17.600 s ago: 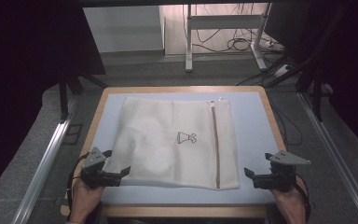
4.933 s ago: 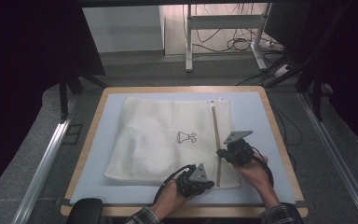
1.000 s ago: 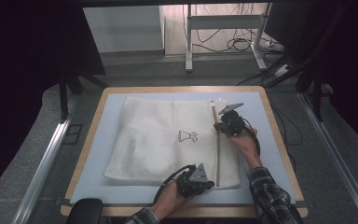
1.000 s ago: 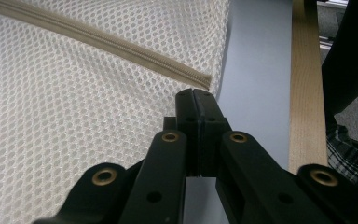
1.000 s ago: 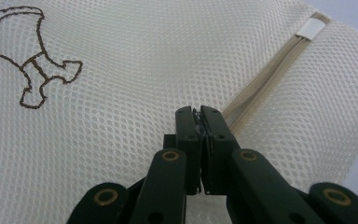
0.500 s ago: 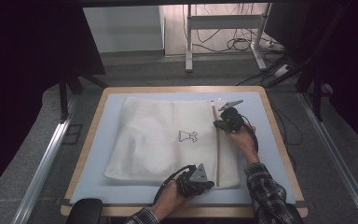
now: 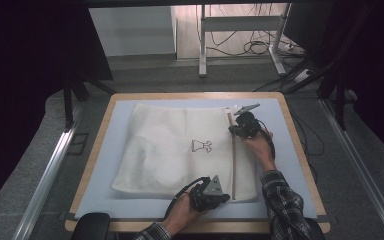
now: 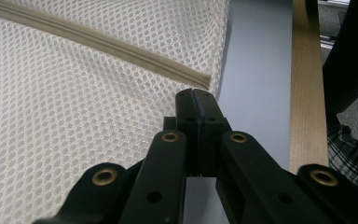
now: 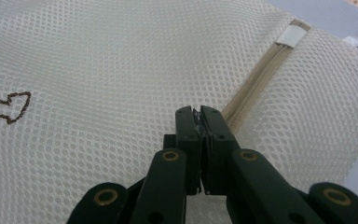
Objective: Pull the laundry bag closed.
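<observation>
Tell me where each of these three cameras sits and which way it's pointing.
High view: above the near table edge, looking forward and down on the mesh bag; both forearms enter from below, left tool, right tool.
Left gripper view: rides the left tool, looking along its shut jaws at the zipper end near the bag's edge.
Right gripper view: rides the right tool, jaws shut at the zipper, facing the bag's far end.
All three views share the bag and its zipper.
</observation>
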Motion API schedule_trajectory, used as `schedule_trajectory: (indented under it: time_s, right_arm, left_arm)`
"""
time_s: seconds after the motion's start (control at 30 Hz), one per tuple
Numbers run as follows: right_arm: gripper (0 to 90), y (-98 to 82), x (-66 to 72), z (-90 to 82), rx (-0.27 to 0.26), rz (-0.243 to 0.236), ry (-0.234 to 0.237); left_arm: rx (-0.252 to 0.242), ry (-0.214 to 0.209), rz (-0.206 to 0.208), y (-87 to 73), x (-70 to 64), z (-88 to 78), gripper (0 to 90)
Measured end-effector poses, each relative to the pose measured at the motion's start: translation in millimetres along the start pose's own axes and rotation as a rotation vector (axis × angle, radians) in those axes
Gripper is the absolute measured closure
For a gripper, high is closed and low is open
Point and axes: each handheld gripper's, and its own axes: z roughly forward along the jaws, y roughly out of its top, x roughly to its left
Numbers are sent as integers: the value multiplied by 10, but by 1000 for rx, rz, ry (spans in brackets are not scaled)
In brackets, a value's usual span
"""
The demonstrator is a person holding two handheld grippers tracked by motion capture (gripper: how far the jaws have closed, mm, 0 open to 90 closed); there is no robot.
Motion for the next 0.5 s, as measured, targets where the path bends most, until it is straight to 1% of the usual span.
schedule_trajectory:
  time_s: [0.2,0.5]
  right_arm:
    - [864,35,-46,29,-3,-2,-8]
    - [864,86,-113,83,-4,15,-13]
  left_arm:
    - [-1,1,0,0,-2,1,900]
    - [-1,1,0,0,-2,0,900]
